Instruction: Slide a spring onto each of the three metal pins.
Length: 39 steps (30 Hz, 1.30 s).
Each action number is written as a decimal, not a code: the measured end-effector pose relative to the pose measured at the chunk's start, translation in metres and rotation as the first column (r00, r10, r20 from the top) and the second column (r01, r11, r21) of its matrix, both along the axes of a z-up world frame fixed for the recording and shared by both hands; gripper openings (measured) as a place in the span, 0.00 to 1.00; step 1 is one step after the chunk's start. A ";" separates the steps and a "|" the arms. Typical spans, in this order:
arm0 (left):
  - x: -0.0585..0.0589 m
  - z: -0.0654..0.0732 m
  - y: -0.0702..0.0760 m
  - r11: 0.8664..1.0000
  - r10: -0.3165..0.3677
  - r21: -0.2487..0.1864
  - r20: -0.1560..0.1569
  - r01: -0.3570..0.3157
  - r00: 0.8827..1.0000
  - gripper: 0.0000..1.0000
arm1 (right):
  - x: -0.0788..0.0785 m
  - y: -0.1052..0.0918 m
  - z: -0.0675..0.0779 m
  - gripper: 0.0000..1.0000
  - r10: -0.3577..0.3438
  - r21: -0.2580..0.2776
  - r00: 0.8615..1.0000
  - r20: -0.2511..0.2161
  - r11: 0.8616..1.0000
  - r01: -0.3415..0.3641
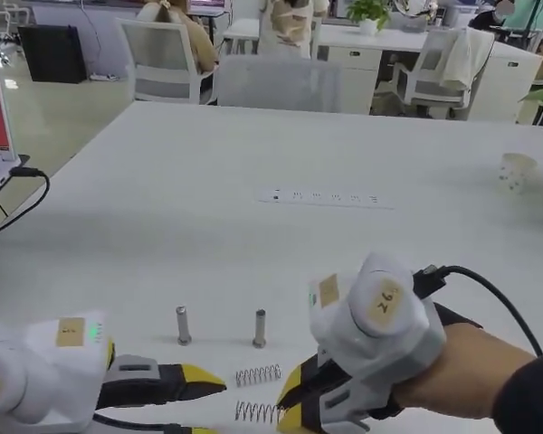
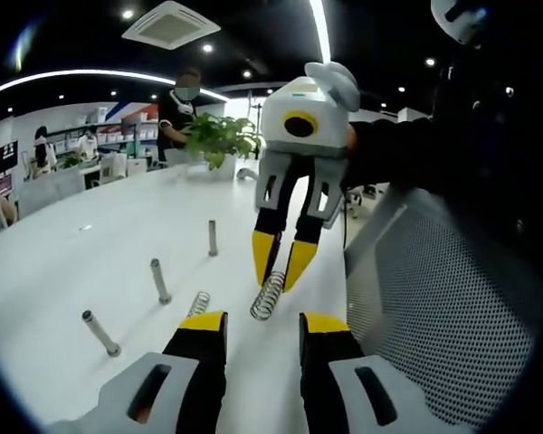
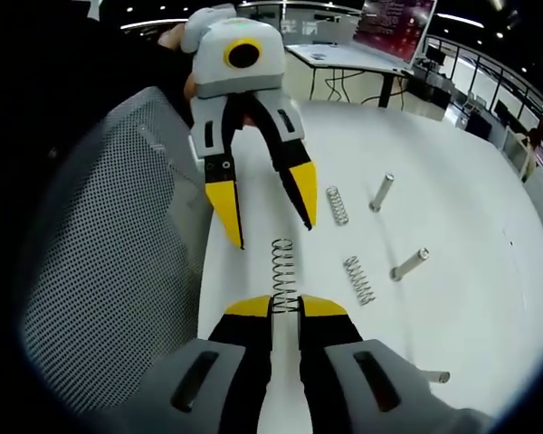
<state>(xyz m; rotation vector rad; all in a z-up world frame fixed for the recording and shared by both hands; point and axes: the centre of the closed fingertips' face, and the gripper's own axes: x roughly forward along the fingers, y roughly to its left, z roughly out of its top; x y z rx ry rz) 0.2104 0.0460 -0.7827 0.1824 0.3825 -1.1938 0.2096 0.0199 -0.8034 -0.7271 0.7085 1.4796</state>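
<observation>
White table [image 1: 253, 154], all three pins [image 2: 159, 280] bare (two loose springs [image 3: 337, 205] lying beside them). One spring [image 3: 283, 267] pinched in right gripper [image 3: 285, 306]; left gripper [image 2: 261, 321] spread, empty.

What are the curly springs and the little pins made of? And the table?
Each spring looks like thin bare steel wire: grey, shiny coils. The pins look like solid metal, dull silver with a soft glint. The table is smooth matte white, maybe laminate; hard to tell.
</observation>
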 end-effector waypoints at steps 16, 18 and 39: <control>-0.011 -0.002 -0.010 0.997 -0.075 0.010 0.003 0.075 0.997 0.11 | -0.014 0.007 0.003 0.08 0.083 0.027 0.997 -0.003 0.996 -0.083; -0.012 -0.002 -0.010 0.997 -0.080 0.009 0.006 0.080 0.997 0.08 | -0.014 0.007 0.003 0.08 0.089 0.026 0.996 0.004 0.996 -0.089; -0.014 -0.003 -0.009 0.996 -0.087 0.017 -0.001 0.087 0.996 0.02 | -0.014 0.008 0.003 0.10 0.061 0.043 0.998 -0.011 0.997 -0.061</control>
